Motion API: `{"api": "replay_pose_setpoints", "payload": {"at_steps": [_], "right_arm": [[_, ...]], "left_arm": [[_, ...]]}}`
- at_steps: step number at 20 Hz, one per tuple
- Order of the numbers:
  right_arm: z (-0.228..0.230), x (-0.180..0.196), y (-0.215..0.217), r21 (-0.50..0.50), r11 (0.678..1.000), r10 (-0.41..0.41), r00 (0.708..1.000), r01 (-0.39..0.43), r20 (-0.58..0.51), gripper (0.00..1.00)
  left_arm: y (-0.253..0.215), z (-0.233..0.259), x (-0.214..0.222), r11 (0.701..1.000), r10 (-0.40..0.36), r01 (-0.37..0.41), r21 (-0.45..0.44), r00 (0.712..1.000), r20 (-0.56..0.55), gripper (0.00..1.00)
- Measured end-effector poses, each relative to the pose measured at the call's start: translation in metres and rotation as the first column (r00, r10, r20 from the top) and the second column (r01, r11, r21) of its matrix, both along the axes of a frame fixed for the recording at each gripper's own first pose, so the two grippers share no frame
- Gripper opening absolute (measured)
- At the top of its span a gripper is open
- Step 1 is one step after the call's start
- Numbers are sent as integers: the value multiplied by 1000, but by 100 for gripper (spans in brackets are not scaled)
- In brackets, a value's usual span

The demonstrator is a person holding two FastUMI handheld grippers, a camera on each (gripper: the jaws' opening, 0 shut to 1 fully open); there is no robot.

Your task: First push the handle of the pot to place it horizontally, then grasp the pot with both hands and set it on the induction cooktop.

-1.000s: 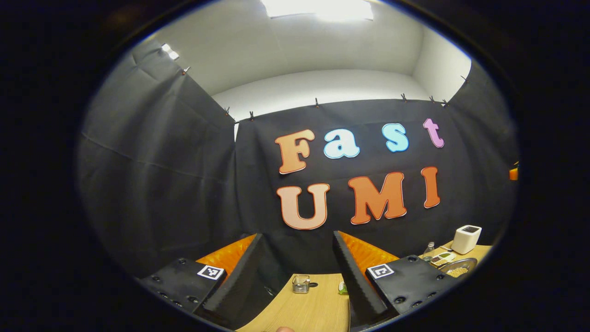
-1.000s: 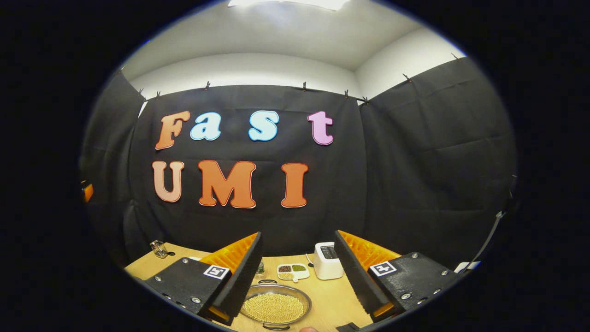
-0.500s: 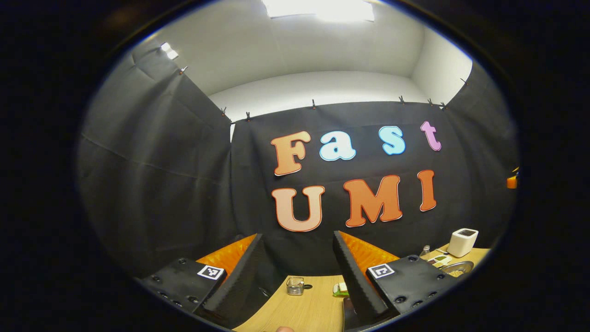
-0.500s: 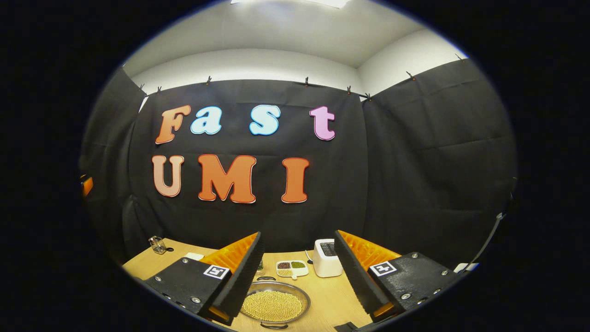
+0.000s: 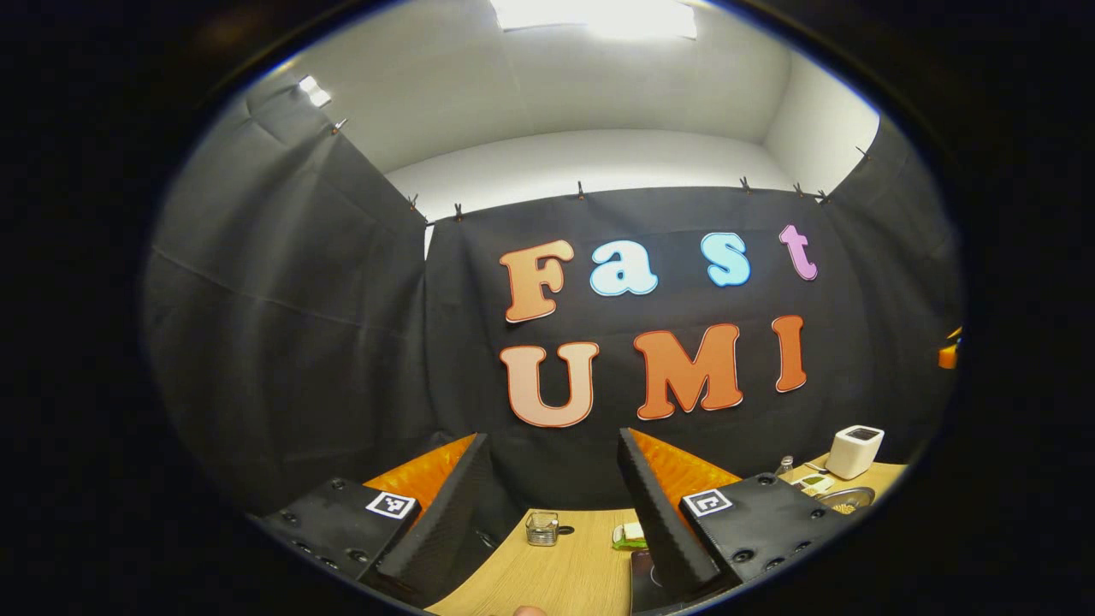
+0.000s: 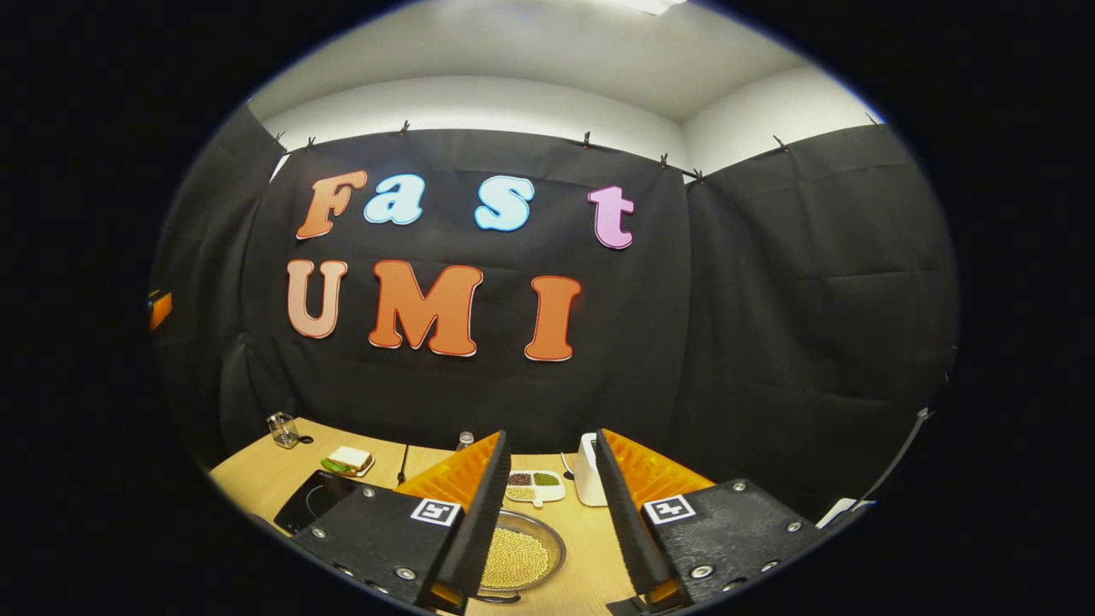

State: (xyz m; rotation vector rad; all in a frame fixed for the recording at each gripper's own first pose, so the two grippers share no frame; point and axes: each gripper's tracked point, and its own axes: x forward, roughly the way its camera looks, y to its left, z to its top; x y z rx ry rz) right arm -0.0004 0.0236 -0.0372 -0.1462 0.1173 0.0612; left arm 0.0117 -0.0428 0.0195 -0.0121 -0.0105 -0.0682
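Left gripper view: the left gripper point(image 5: 552, 479) is standing with its jaws parted, nothing between them, hovering above the wooden table point(image 5: 565, 573). Between the fingers, at about 12 o'clock from the jaws, a small glass jar point(image 5: 541, 528) is sitting on the table; just at 1 o'clock a sandwich on a plate point(image 5: 630, 536) is lying beside the right-hand finger. A dark slab, apparently the induction cooktop point(image 5: 642, 566), is showing at 5 o'clock against that finger. Farther out at 3 o'clock, a white appliance point(image 5: 855, 451), a small bottle point(image 5: 784, 464) and the pot point(image 5: 845, 498) with yellow grains are resting near the table's far end.

Right gripper view: the right gripper point(image 6: 547, 488) is likewise holding its jaws apart, gripping nothing. The pot point(image 6: 523, 560), filled with yellow grains, is lying on the table directly below the jaws at 6 o'clock, partly behind the left-hand finger. At 12 o'clock a divided dish of beans point(image 6: 534, 486) and the white appliance point(image 6: 588, 469) are standing. At 9 o'clock the induction cooktop point(image 6: 315, 505) is lying well apart from the pot, with the sandwich on a plate point(image 6: 348, 460) and small glass jar point(image 6: 280, 430) beyond at 10 o'clock.
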Motion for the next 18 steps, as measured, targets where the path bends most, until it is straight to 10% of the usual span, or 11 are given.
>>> {"api": "replay_pose_setpoints", "payload": {"at_steps": [8,18], "right_arm": [[-57,-1,11,52,998,50,989,-43,-142,21],[-159,-18,9,54,998,41,928,-22,-371,5]], "left_arm": [[-2,-1,-5,1000,-9,9,-16,1000,-1,99],[-6,-7,-7,1000,-17,17,-14,1000,-17,99]]}}
